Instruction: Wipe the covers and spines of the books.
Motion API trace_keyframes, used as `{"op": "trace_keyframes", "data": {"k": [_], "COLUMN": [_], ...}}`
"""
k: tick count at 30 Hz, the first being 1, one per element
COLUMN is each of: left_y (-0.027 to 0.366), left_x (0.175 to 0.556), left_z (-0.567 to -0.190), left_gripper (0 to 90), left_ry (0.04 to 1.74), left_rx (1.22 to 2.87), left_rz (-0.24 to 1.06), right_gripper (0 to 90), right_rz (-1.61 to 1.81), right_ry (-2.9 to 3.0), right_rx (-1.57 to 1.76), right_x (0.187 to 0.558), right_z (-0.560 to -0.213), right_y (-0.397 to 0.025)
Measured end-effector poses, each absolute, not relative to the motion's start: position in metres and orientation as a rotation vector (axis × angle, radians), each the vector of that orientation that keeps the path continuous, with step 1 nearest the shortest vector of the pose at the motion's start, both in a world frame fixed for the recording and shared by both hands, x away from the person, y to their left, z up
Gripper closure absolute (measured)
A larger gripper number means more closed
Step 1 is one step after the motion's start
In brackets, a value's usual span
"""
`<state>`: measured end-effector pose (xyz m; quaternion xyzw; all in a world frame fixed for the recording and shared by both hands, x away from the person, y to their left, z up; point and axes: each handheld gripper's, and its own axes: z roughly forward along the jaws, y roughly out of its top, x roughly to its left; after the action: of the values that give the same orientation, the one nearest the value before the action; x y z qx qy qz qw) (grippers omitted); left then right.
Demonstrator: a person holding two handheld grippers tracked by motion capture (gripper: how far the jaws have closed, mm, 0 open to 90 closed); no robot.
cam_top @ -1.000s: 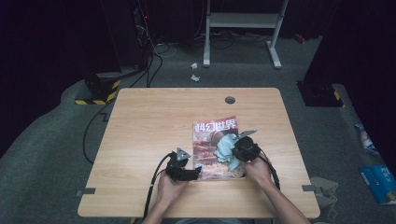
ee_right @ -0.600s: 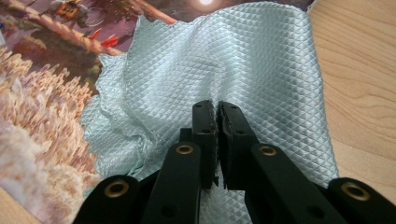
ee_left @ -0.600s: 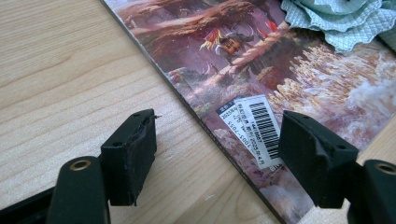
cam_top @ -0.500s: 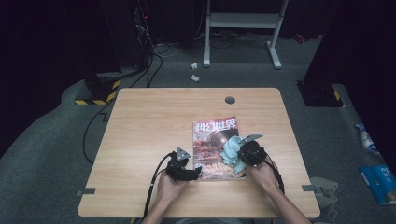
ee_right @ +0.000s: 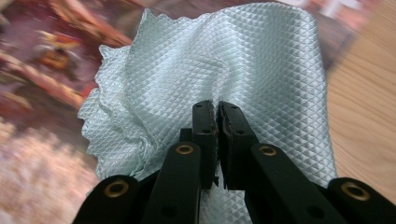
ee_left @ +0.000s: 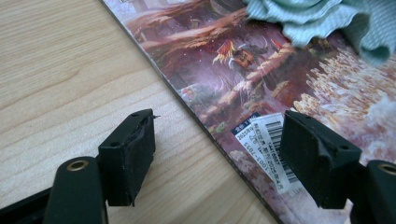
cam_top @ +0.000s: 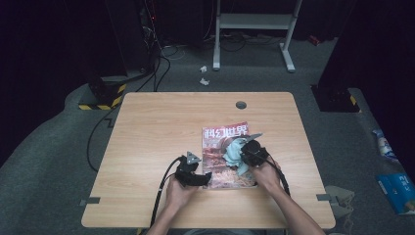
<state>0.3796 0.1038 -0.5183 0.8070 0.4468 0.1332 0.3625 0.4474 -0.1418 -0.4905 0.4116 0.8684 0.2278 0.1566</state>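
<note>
A magazine (cam_top: pixel 225 161) with a reddish fantasy cover lies flat on the wooden table — its spine edge runs between the left gripper's (ee_left: pixel 215 154) spread jaws. A pale teal, diamond-textured cloth (ee_right: pixel 224 70) sits bunched on the cover, pinched in the right gripper's (ee_right: pixel 217 116) closed jaws.

Black two-jaw tongs (ee_left: pixel 212 158) with brass-coloured rivets, trailing black cables, grey three-cornered top plates.

We see crumpled paper scraps (cam_top: pixel 203 75) on grey floor at upper centre, a white stand (cam_top: pixel 254 22) behind them.
</note>
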Motion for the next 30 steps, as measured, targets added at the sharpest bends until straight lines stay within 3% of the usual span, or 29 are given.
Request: {"op": "trace_keyframes", "data": {"k": [16,20,30], "left_y": [0.101,0.101,0.100], "left_x": [0.385,0.386,0.392], "left_z": [-0.516,-0.516,-0.516], "left_gripper": [26.3,26.3,27.0], "left_ry": [1.145,1.153,1.167], "left_rx": [2.109,2.114,2.097], "left_rz": [0.336,0.330,0.332], "right_gripper": [85.4,85.4,85.4], "right_rz": [0.763,0.755,0.691], "right_ry": [2.638,2.630,2.458], "right_rx": [0.953,0.975,1.210], "right_x": [0.440,0.446,0.456], "right_z": [-0.494,-0.493,-0.490], "right_y": [-0.049,-0.061,-0.154]}}
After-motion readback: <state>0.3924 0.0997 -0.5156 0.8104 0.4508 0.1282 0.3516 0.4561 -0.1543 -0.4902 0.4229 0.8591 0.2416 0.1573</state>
